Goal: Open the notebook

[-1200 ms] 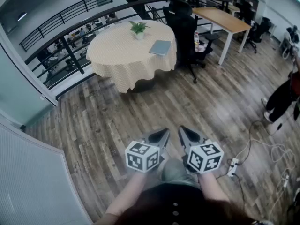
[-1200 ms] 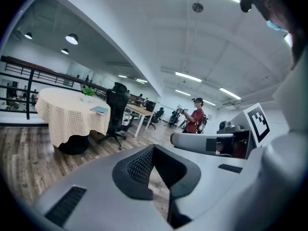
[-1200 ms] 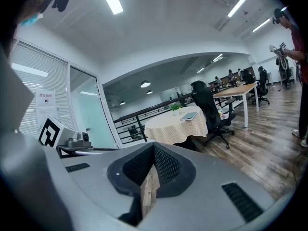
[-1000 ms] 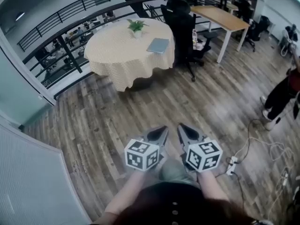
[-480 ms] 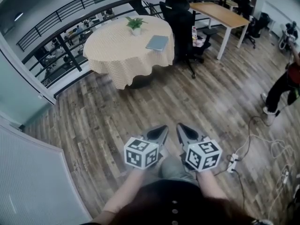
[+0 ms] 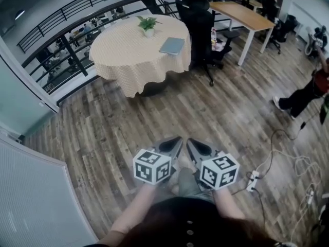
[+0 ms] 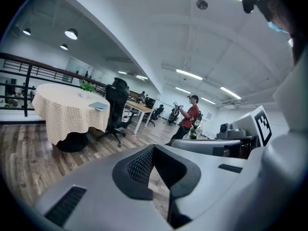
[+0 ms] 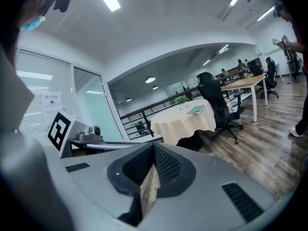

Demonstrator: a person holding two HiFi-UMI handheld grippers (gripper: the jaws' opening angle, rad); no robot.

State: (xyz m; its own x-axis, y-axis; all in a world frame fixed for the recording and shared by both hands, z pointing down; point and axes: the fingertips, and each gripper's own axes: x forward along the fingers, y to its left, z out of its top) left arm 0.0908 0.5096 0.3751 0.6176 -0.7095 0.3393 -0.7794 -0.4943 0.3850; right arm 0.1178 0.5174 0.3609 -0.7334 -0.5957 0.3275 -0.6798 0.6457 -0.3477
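A grey-blue notebook (image 6: 172, 46) lies closed on a round table (image 6: 128, 55) with a yellow checked cloth, far off across the wooden floor. It also shows small in the left gripper view as the notebook (image 7: 98, 106) and in the right gripper view as the notebook (image 8: 196, 109). My left gripper (image 6: 174, 143) and right gripper (image 6: 194, 145) are held side by side close to my body, pointing toward the table. Both are shut with nothing between the jaws. The left gripper (image 7: 153, 149) and the right gripper (image 8: 154, 147) show their tips meeting.
A potted plant (image 6: 147, 23) stands on the table. A black office chair (image 6: 203, 30) and a wooden desk (image 6: 241, 14) stand beside it, with a railing (image 6: 67, 14) behind. A person (image 6: 303, 94) walks at right. Cables and a power strip (image 6: 253, 181) lie on the floor.
My right gripper has drifted slightly left, closer to the left one. The person at the right edge has taken a step. The view has shifted a little toward the table.
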